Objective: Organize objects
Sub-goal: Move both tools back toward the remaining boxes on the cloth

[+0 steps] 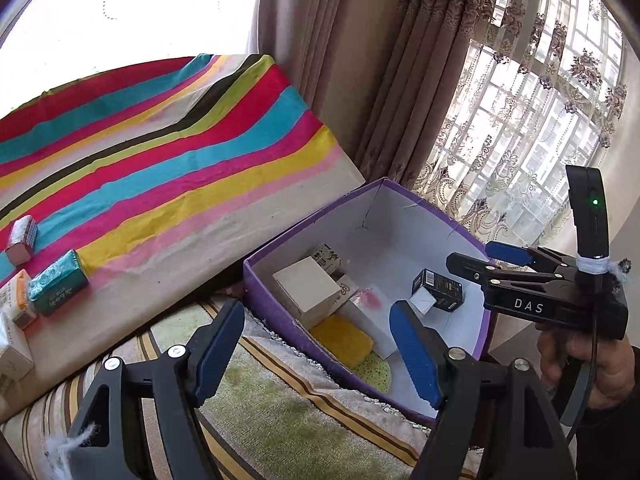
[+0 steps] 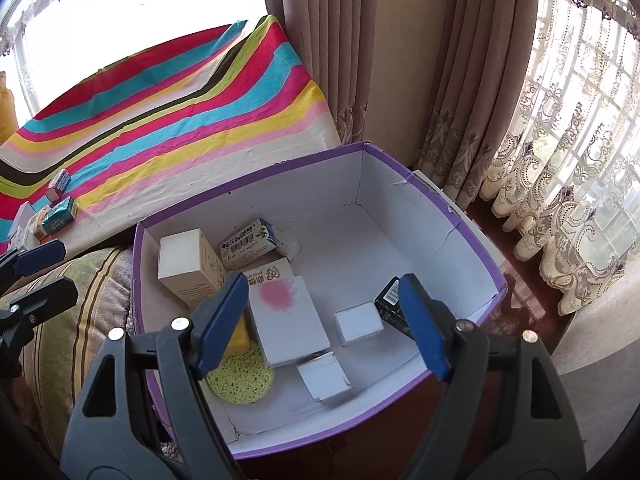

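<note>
Purple box (image 2: 476,236) holds cartons (image 2: 286,316) and sponges (image 2: 240,380); both claws (image 2: 322,328) (image 1: 316,356) gape, gripping nothing.

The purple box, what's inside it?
Inside the purple box: cream carton, barcode carton, pink-stained white box, two small white boxes, black box, yellow sponges, partly covered.

left gripper (image 1: 318,354): jaws wide, empty; right gripper (image 2: 324,322): jaws wide, empty

One purple box (image 2: 472,236) held seven small cartons (image 2: 286,320) and two sponges (image 2: 240,380); five packets (image 2: 60,212) lay on one striped cloth (image 2: 200,120).
</note>
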Demonstrator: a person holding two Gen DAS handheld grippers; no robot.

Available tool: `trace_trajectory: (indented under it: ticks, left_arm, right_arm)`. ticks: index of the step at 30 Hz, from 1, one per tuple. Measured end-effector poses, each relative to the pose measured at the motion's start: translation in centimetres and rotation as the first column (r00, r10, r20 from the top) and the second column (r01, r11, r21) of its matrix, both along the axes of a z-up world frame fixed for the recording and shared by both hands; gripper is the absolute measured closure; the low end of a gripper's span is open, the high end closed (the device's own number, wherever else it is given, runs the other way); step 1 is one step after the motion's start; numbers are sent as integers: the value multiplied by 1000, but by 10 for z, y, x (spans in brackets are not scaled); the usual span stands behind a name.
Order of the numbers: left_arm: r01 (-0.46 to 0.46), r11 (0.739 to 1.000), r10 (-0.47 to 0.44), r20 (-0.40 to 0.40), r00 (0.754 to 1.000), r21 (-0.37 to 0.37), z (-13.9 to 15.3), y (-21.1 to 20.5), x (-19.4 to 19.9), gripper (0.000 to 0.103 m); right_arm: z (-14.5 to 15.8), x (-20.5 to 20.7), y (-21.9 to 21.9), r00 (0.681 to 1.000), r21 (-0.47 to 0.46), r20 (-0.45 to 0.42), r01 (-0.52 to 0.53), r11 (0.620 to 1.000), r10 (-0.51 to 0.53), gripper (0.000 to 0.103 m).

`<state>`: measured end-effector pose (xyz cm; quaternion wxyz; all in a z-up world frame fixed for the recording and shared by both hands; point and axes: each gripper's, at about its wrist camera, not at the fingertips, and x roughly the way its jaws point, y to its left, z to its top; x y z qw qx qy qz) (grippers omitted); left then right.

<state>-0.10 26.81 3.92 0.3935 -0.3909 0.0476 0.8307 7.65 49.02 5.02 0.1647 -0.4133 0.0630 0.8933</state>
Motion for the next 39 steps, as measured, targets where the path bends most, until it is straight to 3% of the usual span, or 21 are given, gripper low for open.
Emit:
trace_trajectory:
  ticks: [8, 13, 16, 19, 24, 29, 32, 39]
  left_arm:
    - [-132, 991, 132, -1, 991, 2, -4, -52, -8, 27]
    - [-262, 965, 262, -5, 965, 20, -3, -99, -8, 27]
    - [-363, 931, 364, 0, 932, 32, -3, -133, -9, 27]
    - [-469, 882, 469, 19, 883, 35, -4, -170, -10, 27]
    - [-645, 764, 642, 79, 762, 15, -13, -230, -13, 27]
    - [-731, 683, 723, 146, 675, -4, -25, -267, -20, 27]
    - [-740, 673, 731, 169, 661, -18, -31, -272, -28, 27]
    - [-738, 673, 735, 161, 658, -57, -37, -267, -55, 31]
  right_arm:
    - [-2, -9, -46, 994, -50, -8, -106, 993, 105, 21]
    - [-5, -15, -88, 978, -77, -5, -208, 975, 208, 21]
    - [-7, -18, -110, 964, -98, -3, -264, 959, 265, 20]
    - [-10, -21, -130, 950, -97, 6, -309, 946, 311, 20]
    - [-14, -25, -156, 932, -89, 17, -359, 929, 362, 19]
    - [-15, -33, -173, 918, -74, 23, -394, 916, 397, 17]
    - [-15, -41, -181, 915, -74, 28, -399, 914, 402, 17]
    - [-19, -62, -200, 902, -76, 48, -426, 902, 430, 16]
